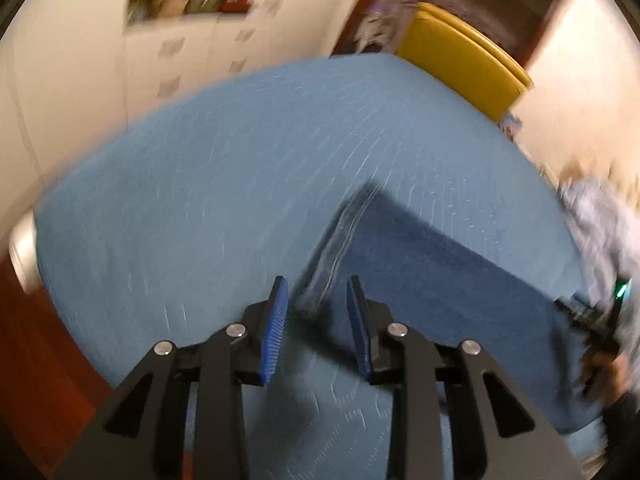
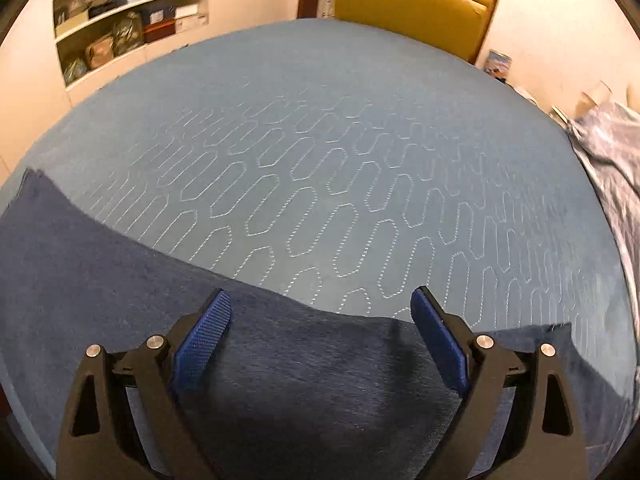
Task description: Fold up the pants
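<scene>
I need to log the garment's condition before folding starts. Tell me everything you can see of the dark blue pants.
The dark blue pants look like soft, brushed fabric, lying flat and fairly smooth on the light blue quilted cover. One end shows a stitched hem band. In the left wrist view a corner of that hem lies between the open blue pads of the left gripper, apparently not pinched. The right gripper hangs wide open above the cloth.

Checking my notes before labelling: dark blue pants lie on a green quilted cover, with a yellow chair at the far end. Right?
Not quite: the quilted cover is light blue, not green, as the right wrist view shows. The dark blue pants do lie on it, with the yellow chair at the far end.
</scene>
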Tool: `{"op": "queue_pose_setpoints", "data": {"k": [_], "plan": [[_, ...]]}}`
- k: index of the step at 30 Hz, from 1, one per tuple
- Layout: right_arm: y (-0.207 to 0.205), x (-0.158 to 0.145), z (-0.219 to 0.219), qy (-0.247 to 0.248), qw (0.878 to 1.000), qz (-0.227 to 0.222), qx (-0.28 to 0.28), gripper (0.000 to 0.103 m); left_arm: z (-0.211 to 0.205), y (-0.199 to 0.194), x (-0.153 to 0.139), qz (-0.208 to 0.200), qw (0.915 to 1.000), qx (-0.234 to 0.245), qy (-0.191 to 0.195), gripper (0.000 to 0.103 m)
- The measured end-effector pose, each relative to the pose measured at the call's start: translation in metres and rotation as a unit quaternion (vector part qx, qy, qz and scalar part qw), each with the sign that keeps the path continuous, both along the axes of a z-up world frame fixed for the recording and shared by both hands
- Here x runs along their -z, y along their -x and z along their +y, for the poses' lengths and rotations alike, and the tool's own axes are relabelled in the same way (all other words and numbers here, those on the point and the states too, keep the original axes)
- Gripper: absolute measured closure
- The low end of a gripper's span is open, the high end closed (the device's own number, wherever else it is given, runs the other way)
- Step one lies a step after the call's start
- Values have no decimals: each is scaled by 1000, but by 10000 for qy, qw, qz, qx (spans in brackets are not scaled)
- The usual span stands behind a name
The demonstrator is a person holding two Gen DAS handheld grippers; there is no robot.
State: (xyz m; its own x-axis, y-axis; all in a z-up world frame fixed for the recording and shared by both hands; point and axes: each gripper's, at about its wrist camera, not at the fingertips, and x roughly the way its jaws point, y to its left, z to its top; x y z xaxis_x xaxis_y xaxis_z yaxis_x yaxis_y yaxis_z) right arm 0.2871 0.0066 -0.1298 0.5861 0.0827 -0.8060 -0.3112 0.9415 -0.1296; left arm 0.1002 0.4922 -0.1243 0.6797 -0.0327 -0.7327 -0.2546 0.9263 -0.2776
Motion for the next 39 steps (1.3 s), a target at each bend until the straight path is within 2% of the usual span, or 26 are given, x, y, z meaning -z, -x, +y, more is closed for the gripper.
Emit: {"op": "queue_pose_setpoints", "data": {"k": [1, 5, 9, 10, 11, 13, 15, 18, 21, 26, 27, 28, 29, 30, 32, 36, 38, 39], "plan": [[0, 0, -1, 27, 10000, -12, 1, 15, -3, -8, -9, -76, 9997, 115, -177, 52], [0, -1, -8, -97, 9999, 16, 80, 15, -11, -67, -14, 101, 9955, 776, -530, 54], [3, 6, -12, 11, 10000, 22, -5, 15, -10, -115, 0, 365, 9902, 1189, -628, 63], [4, 10, -13, 33, 10000, 56, -21, 15, -10, -122, 3, 439, 9883, 1326, -611, 68], [6, 15, -14, 28, 10000, 87, -26, 15, -14, -130, 8, 556, 9847, 1514, -654, 78], [6, 19, -17, -66, 9999, 127, -36, 15, -21, -137, 14, 619, 9803, 1719, -754, 88], [3, 22, -22, -125, 9998, 116, -40, 14, -24, -143, 17, 766, 9764, 1794, -927, 90], [4, 23, -24, 16, 10000, -25, 22, 14, -19, -141, 12, 646, 9774, 1796, -908, 92], [4, 25, -27, -44, 10000, -5, 50, 15, -23, -137, 3, 495, 9795, 1725, -913, 92], [-1, 26, -26, 33, 9999, -61, 73, 15, -23, -145, 26, 781, 9805, 1587, -852, 92], [-1, 27, -27, -1, 10000, -33, 84, 15, -21, -143, 25, 753, 9823, 1527, -784, 88], [-2, 28, -27, -25, 10000, -26, 92, 15, -18, -143, 24, 746, 9847, 1398, -725, 77], [-1, 27, -28, -40, 9999, -32, 96, 15, -13, -140, 21, 715, 9872, 1199, -777, 52], [-1, 26, -30, -20, 9999, -63, 104, 15, -10, -135, 15, 609, 9892, 1054, -817, 49], [2, 16, -30, 68, 9994, -270, 195, 19, -5, -118, -1, 252, 9927, 987, -647, 49], [19, -6, -22, -368, 9987, -352, 6, 20, -24, -65, -23, -400, 9914, 1193, -371, 52], [36, -13, -3, -579, 9975, -325, -236, 20, -38, -44, -16, -444, 9873, 1478, -368, 59], [43, -15, 4, -639, 9969, -310, -348, 20, -47, -32, -5, -301, 9850, 1630, -479, 63]]}}
